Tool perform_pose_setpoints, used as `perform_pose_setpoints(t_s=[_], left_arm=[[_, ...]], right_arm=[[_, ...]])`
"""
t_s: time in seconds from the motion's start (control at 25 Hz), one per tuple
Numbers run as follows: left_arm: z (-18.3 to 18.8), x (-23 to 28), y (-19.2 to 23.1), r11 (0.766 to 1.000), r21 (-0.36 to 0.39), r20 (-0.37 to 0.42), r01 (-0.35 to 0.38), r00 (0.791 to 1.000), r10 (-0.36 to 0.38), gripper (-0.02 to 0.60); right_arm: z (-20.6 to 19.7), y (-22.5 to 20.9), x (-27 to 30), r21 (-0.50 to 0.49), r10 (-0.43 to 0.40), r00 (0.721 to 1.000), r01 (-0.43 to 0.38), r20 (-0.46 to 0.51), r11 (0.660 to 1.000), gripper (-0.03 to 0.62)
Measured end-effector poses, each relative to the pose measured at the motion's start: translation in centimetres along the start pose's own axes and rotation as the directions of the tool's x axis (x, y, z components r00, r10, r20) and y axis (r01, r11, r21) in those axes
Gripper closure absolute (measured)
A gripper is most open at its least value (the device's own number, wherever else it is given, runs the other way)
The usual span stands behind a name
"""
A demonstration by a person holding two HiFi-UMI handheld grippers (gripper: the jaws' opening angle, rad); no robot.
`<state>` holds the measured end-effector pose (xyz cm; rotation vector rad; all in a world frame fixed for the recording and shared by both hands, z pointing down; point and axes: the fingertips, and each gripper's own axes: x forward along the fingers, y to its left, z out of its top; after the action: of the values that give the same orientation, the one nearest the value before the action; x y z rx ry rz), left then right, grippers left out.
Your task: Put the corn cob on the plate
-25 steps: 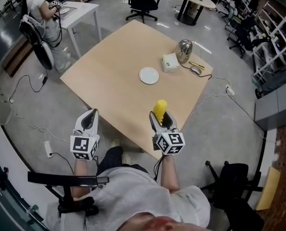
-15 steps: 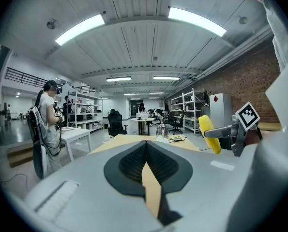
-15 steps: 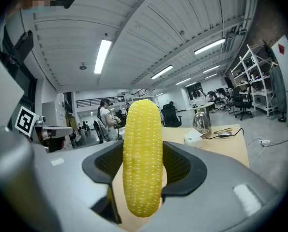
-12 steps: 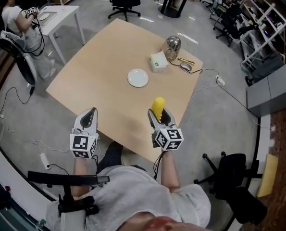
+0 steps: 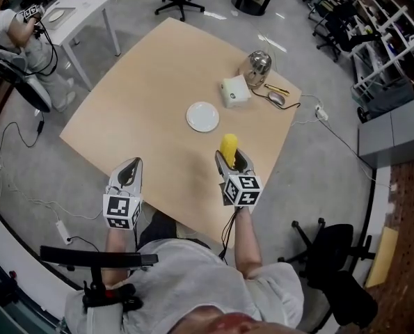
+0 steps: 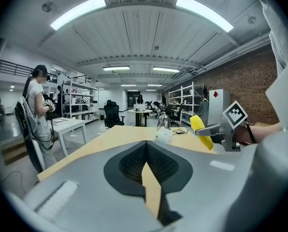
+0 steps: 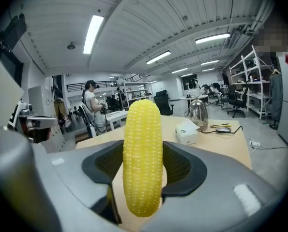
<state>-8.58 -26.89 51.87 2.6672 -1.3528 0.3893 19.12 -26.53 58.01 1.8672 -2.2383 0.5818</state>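
The jaws of the right gripper (image 7: pixel 143 175) are closed on a yellow corn cob (image 7: pixel 143 149). It is pinched around its lower half between the dark ribbed pads (image 7: pixel 175 164), and its rounded tip stands out beyond the fingertips, away from the person. The jaws of the left gripper (image 6: pixel 146 144) are pressed together at their tips, with nothing held between them.

In the head view, the held cob is seen above the near right part of a light wooden table (image 5: pixel 144 96), and the left gripper is seen over the table's near edge, to the left and well apart from the right one. A small round white plate (image 5: pixel 203 116) lies on the table just beyond the cob, slightly to its left and apart from it. Farther to the right, a white box (image 5: pixel 236 91) and a shiny metal kettle (image 5: pixel 257 67) stand close together. At the far left, a person (image 5: pixel 12 26) is seen beside a white side table (image 5: pixel 81 9).
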Motion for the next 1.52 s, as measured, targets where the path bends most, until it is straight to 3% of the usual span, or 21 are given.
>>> perform_pose_setpoints(t_s=[0.32, 0.76, 1.52], left_arm=[[-1.7, 2.5, 1.6, 0.999, -0.032, -0.045, -0.015, 0.999, 0.014, 0.561], [-3.6, 3.1, 3.5, 0.996, -0.065, -0.089, -0.061, 0.994, 0.055, 0.561], [-5.2, 2.3, 6.0, 0.987, -0.101, -0.119, -0.123, 0.987, 0.111, 0.561]], right_arm=[[-0.8, -1.7, 6.9, -0.054, 0.018, 0.996, -0.023, -0.089, 0.998, 0.336], [-3.0, -4.1, 16.1, -0.075, 0.04, 0.965, -0.062, -0.26, 0.995, 0.336], [-7.4, -4.4, 24.4, -0.099, 0.023, 0.873, -0.081, -0.487, 0.992, 0.336]])
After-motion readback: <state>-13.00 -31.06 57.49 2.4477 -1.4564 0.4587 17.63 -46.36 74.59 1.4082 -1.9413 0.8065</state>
